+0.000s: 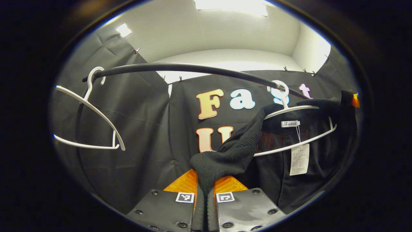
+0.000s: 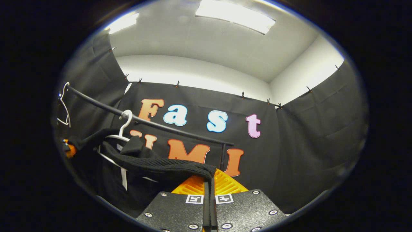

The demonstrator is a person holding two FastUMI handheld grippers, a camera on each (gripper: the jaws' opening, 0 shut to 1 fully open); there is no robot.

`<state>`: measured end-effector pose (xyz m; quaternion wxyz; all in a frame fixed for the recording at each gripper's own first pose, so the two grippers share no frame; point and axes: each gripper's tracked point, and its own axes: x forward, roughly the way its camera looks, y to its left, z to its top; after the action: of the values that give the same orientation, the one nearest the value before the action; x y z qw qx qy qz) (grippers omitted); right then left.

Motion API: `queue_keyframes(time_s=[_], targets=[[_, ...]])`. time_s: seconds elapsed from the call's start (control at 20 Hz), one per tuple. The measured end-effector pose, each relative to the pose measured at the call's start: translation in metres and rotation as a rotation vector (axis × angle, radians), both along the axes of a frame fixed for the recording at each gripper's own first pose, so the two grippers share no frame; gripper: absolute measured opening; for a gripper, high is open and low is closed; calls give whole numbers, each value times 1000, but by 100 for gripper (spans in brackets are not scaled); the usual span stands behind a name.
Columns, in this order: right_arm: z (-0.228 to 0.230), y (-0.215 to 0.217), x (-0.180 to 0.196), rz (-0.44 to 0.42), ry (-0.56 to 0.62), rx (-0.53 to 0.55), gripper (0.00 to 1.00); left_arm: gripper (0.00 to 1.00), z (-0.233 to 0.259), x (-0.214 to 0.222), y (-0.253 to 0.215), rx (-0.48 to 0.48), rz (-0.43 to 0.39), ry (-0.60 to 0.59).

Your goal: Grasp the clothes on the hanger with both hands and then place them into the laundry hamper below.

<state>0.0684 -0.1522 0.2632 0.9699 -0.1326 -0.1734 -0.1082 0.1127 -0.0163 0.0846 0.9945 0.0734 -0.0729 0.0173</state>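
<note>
In the left gripper view, the left gripper is at the bottom, and its two fingers are pressed together on a fold of the black sweater. The knitted cloth is pulled from the shoulder of the white hanger down and to the left, into the narrow gap between the fingers. The rest of the sweater hangs on this hanger, and a white paper tag hangs on a thread below the collar label. The hook of the hanger sits on the black rail, near its right end. A second white hanger, without clothes, hangs on the same rail at the left, well apart from the first one.

In the right gripper view, the right gripper is at the bottom, and its fingers are also closed on the sweater. A ribbed band of the cloth runs from the hanger on the left to the fingers and is pinched between them. The rail crosses the view behind the sweater, and the empty hanger hangs at its far left end. Above the black cloth wall there is a white ceiling with bright light panels.
</note>
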Motion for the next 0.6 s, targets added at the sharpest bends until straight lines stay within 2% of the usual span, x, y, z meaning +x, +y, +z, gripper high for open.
queue_keyframes(time_s=[0.05,0.15,0.3,0.4,0.5,0.6], targets=[[16,-5,10,-6,-26,-3,0,11,0,-3,2,-2,5,0],[37,-18,26,-30,-45,-22,0,11,-1,-4,7,-6,14,-1],[41,-29,66,-42,-17,-47,0,11,-4,-4,7,-15,7,15],[21,-34,90,-39,36,-59,0,11,-4,-3,9,-14,8,18],[-17,-47,110,-72,105,-70,0,11,-4,-3,8,-11,11,20],[-62,-42,119,-61,169,-64,0,11,-4,0,8,-14,12,22]])
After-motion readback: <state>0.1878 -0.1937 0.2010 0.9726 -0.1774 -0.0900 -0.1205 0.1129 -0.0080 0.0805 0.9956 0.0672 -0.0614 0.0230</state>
